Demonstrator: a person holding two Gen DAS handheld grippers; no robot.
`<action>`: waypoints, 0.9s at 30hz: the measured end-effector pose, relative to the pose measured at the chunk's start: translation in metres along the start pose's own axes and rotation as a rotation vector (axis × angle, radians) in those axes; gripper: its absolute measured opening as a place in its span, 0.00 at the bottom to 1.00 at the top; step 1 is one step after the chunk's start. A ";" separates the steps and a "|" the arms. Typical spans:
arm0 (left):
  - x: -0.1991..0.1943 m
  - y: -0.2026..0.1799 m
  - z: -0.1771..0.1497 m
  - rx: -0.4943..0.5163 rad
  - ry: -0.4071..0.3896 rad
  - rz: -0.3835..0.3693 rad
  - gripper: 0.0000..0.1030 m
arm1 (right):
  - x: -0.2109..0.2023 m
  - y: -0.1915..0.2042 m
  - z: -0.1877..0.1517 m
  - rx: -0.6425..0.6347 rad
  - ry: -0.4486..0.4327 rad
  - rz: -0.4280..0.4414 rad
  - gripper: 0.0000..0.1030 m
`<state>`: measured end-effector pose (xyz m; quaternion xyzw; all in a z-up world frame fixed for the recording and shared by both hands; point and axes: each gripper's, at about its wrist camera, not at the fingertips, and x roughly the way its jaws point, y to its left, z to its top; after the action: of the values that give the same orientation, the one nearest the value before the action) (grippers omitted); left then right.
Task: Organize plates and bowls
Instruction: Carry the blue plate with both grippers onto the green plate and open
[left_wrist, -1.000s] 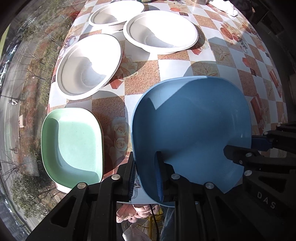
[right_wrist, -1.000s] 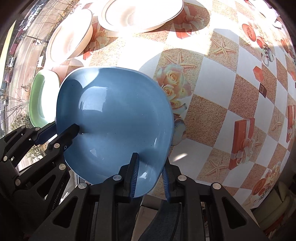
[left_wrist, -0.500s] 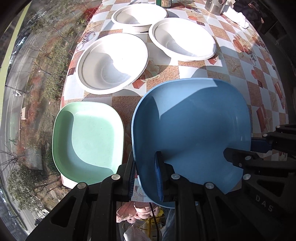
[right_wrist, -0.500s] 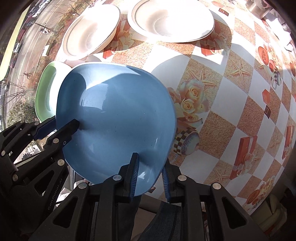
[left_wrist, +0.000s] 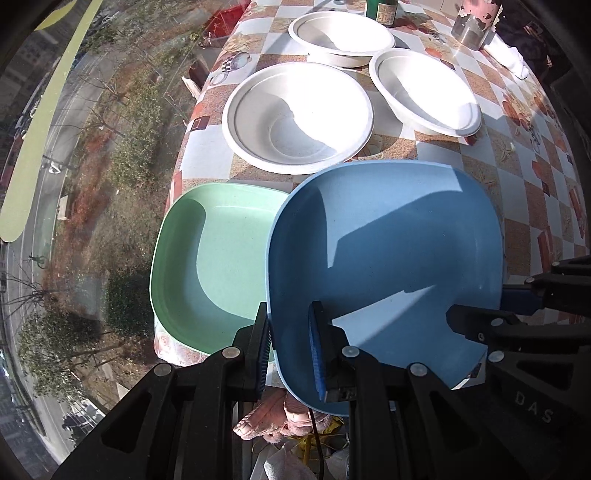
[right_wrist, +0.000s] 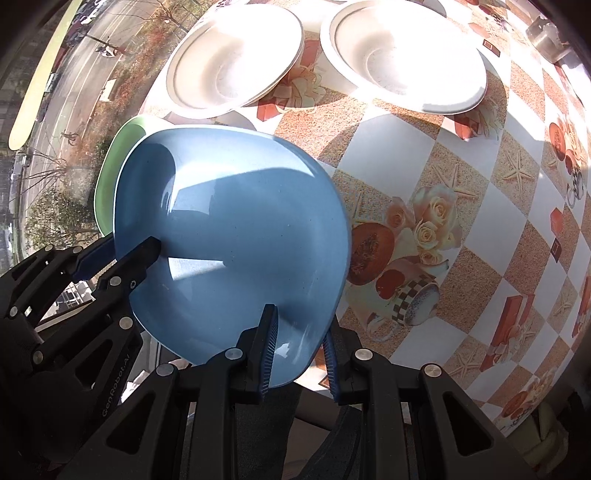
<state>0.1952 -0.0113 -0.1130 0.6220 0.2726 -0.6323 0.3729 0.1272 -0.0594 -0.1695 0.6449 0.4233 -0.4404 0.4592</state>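
A blue square plate (left_wrist: 384, 258) is held above the table by both grippers. My left gripper (left_wrist: 291, 343) is shut on its near left rim. My right gripper (right_wrist: 299, 347) is shut on its other rim; it also shows in the left wrist view (left_wrist: 495, 306). The blue plate also shows in the right wrist view (right_wrist: 236, 243). A green square plate (left_wrist: 210, 266) lies at the table's left corner, its right edge under the blue plate; only its rim (right_wrist: 110, 173) shows in the right wrist view. Three white bowls (left_wrist: 299, 118) (left_wrist: 424, 92) (left_wrist: 341, 37) stand beyond.
The table (left_wrist: 517, 173) has a checked flowered cloth; its left edge runs by a window. A green bottle (left_wrist: 380, 11), a metal can (left_wrist: 472, 26) and a white cloth (left_wrist: 509, 59) stand at the far end.
Both grippers have carried the blue plate left and higher; its left edge now overlaps the green plate. More of the far table has come into view.
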 end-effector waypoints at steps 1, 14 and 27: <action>0.000 0.005 0.001 -0.009 -0.001 0.007 0.20 | 0.001 0.002 0.002 0.000 0.005 0.009 0.26; 0.013 0.067 0.016 -0.117 0.008 0.116 0.20 | 0.019 0.037 0.027 -0.006 0.055 0.121 0.26; 0.020 0.087 0.019 -0.165 -0.018 0.183 0.75 | 0.032 0.015 0.028 0.044 0.072 0.161 0.65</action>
<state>0.2560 -0.0790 -0.1213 0.6056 0.2625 -0.5765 0.4817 0.1444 -0.0853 -0.2025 0.7022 0.3767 -0.3876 0.4634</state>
